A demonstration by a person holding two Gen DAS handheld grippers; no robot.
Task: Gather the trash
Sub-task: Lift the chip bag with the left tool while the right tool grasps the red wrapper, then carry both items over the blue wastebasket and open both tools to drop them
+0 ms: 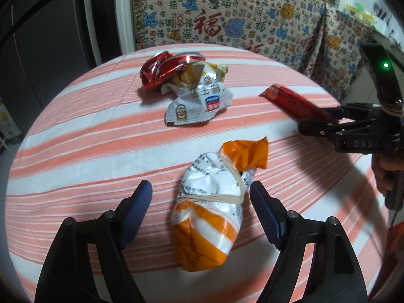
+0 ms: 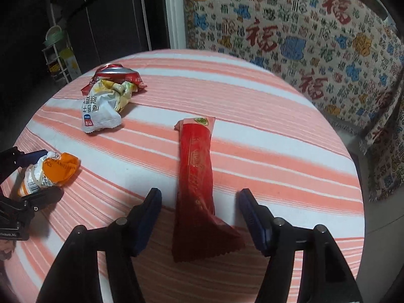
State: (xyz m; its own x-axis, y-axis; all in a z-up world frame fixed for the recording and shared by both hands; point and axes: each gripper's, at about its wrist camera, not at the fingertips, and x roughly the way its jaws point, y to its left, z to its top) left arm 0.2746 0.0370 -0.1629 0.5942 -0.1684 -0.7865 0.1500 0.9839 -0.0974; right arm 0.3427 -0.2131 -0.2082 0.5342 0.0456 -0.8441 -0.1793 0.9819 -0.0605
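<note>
A round surface (image 1: pixel 75 136) under a striped pink and white cloth carries all the trash, with a patterned drape (image 1: pixel 227 7) hanging behind. At far left lies a crushed red can (image 1: pixel 161 69), touching a crumpled white snack bag (image 1: pixel 199 101). Nearer, an orange and white packet (image 1: pixel 212 209) bound with a rubber band lies between the wide-open left tongs (image 1: pixel 200 209), which hold nothing yet. To the right, a long red wrapper (image 2: pixel 197 176) lies between the right tongs (image 2: pixel 199 217), also spread open and empty. Each should probably close squarely across its item's middle, low to the cloth without pinching it
</note>
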